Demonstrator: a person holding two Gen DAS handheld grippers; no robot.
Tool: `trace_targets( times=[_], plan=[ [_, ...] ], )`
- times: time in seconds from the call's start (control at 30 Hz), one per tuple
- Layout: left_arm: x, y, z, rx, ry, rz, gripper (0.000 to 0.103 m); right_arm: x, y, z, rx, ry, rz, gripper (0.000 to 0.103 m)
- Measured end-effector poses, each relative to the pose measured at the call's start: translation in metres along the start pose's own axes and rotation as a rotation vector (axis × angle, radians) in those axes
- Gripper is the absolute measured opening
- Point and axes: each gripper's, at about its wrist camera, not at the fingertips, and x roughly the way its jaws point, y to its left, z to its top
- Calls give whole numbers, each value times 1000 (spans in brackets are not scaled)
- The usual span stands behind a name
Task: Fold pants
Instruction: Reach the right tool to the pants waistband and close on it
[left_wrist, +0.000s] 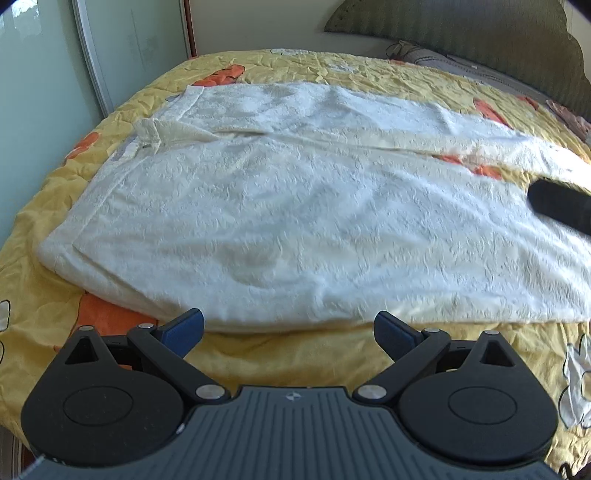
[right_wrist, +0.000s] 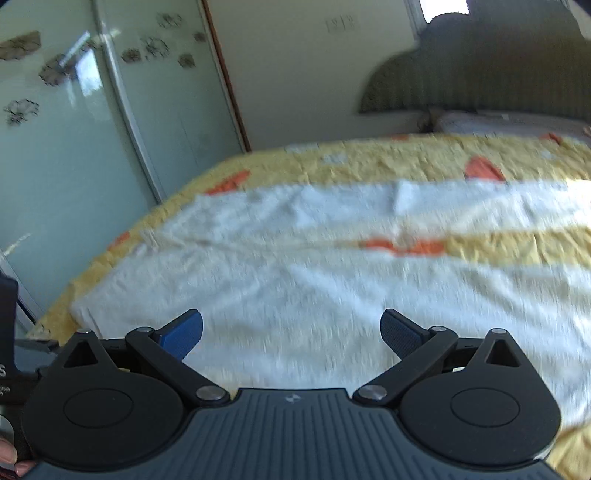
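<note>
The white pants lie flat on the yellow bedspread, long axis left to right, waistband to the left, the two legs running right and out of frame. The left gripper hovers at the near edge, fingers spread, holding nothing. The right gripper, equally spread and empty, hangs over the near leg. Its view is motion-blurred; the hems are cut off.
</note>
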Motion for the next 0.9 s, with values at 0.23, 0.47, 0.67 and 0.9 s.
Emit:
trace_targets(
  times=[0.23, 0.47, 0.67, 0.9],
  plan=[
    [17, 44, 62, -106, -60, 24, 100, 135, -25, 76, -317, 148, 156, 103],
    [57, 60, 105, -80, -37, 89, 98, 286, -70, 114, -223, 284, 329, 103],
    [79, 79, 139, -83, -39, 138, 99, 379, -69, 126, -260, 363, 428, 102],
    [121, 108, 180, -160, 32, 125, 99, 439, -81, 131, -174, 449, 452, 63]
  ],
)
